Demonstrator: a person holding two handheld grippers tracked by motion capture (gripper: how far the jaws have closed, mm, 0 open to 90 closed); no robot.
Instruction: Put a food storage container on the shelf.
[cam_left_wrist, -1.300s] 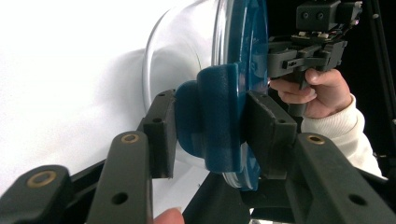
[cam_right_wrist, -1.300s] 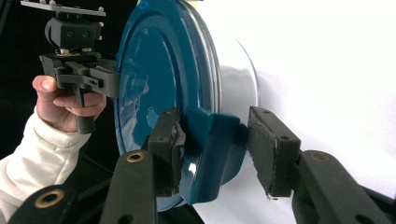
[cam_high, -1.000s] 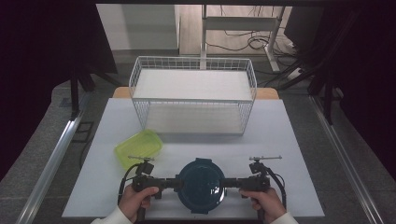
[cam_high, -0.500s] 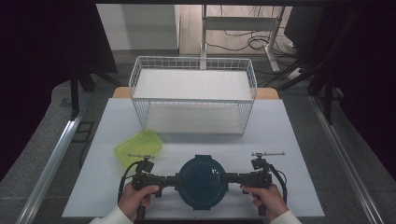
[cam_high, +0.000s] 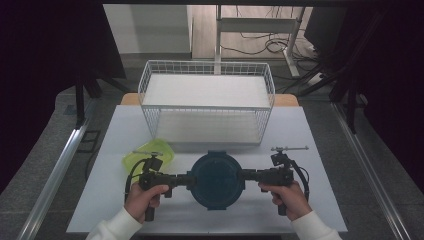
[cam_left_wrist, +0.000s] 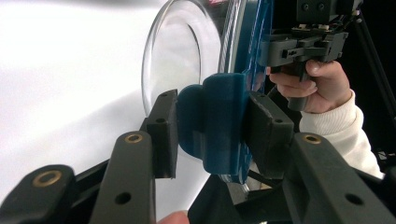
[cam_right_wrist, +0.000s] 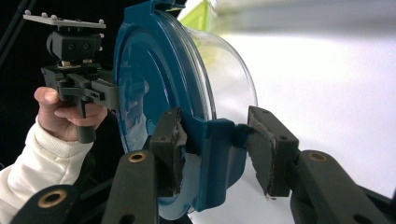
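A round container (cam_high: 216, 179) with a dark teal lid and a clear bowl hangs level between my two grippers, above the white table near its front edge. My left gripper (cam_high: 187, 180) is shut on the lid's left clip tab (cam_left_wrist: 219, 121), with a pad on each side of it. From the opposite side, my right gripper (cam_high: 245, 176) is shut on the right clip tab (cam_right_wrist: 217, 140). The clear bowl (cam_left_wrist: 182, 60) faces the table. Each gripper view also takes in the other hand and its gripper beyond the lid.
A white wire basket (cam_high: 207, 100) stands across the back middle of the table (cam_high: 310, 150). A yellow-green plastic box (cam_high: 148, 156) lies just behind the left hand. Metal rails run along both sides of the table.
Both hands have risen together with the container between them. The grips on the two tabs look the same.
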